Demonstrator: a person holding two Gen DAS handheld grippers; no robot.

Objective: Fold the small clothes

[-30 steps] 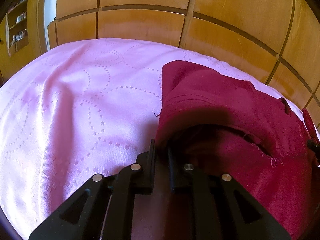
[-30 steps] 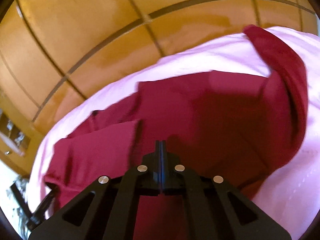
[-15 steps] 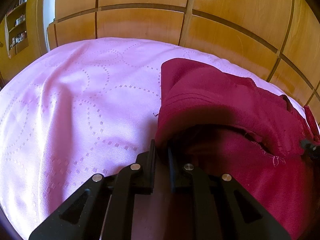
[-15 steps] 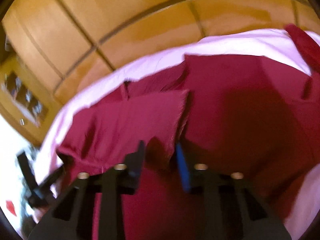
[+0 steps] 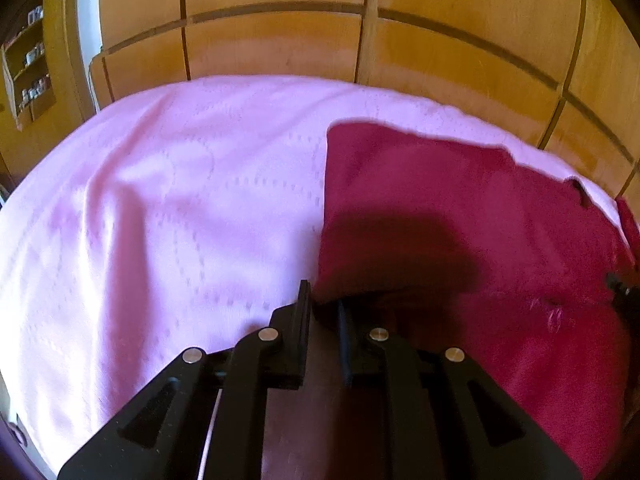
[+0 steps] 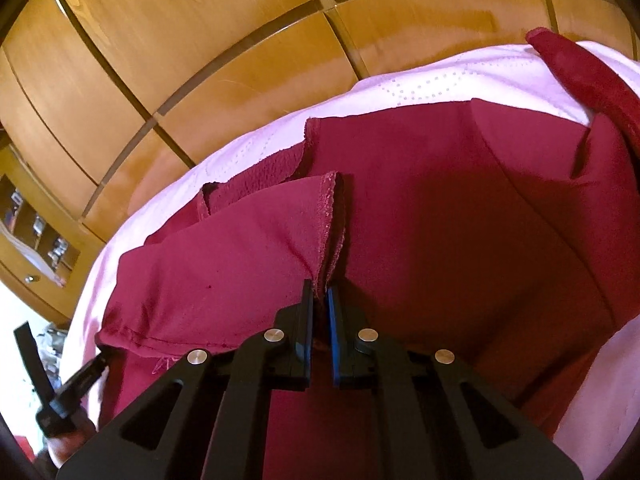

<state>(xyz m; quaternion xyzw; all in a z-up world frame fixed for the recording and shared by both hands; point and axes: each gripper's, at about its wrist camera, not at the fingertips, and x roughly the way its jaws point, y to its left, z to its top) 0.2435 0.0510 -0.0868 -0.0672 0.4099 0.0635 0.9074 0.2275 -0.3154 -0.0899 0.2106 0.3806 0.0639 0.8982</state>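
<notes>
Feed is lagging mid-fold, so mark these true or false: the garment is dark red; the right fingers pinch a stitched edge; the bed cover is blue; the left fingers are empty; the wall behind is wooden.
1. True: the dark red garment lies on the bed.
2. True: the right gripper pinches its stitched edge.
3. False: the bed cover is pink.
4. False: the left gripper, opening, has garment cloth between its fingers.
5. True: wooden panels.
</notes>
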